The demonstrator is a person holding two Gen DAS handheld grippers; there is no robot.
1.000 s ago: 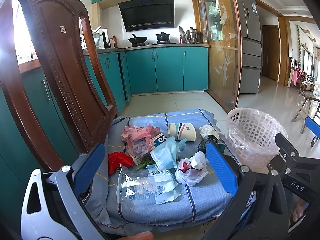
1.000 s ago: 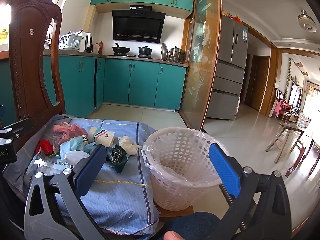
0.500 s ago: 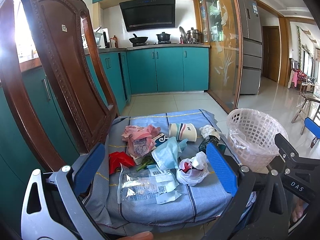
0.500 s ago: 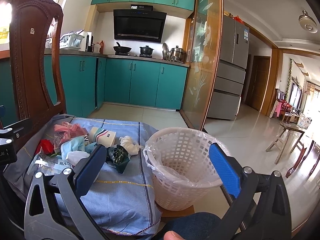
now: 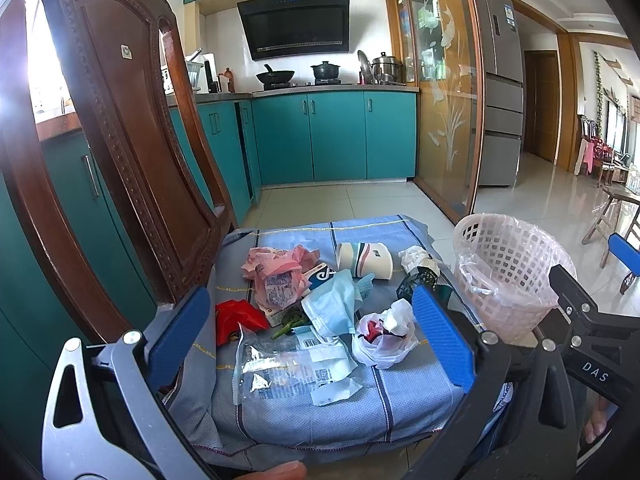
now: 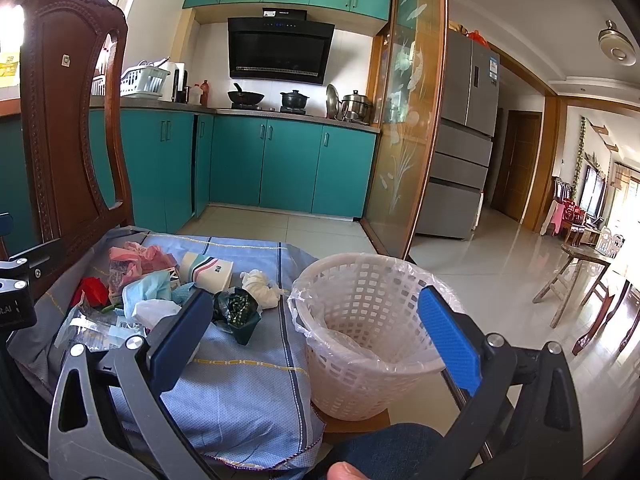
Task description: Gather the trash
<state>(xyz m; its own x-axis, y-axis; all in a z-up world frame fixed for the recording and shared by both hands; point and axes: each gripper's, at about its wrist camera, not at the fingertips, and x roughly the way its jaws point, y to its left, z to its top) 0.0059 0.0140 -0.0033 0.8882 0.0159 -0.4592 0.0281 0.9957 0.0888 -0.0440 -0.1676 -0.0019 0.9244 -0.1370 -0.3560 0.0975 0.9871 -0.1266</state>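
Observation:
Trash lies on a blue striped cloth (image 5: 400,392) over a chair seat: a clear plastic wrapper (image 5: 288,364), a white bag with red scraps (image 5: 384,338), a blue face mask (image 5: 332,306), pink wrappers (image 5: 276,272), a red scrap (image 5: 236,316), a paper cup (image 5: 364,255), a white crumpled tissue (image 6: 262,286) and a dark green wrapper (image 6: 236,312). A white lattice basket (image 6: 360,336) with a clear liner stands at the cloth's right edge. My left gripper (image 5: 310,344) is open above the near trash. My right gripper (image 6: 316,340) is open in front of the basket.
A carved wooden chair back (image 5: 120,152) rises at the left. Teal kitchen cabinets (image 5: 332,136) and a glass partition (image 5: 440,112) stand behind. A tiled floor (image 6: 480,280) and a wooden stool (image 6: 580,272) lie to the right. My knee (image 6: 380,452) is below the basket.
Both views have shifted very slightly; the grippers stay open and the trash and the basket have not moved.

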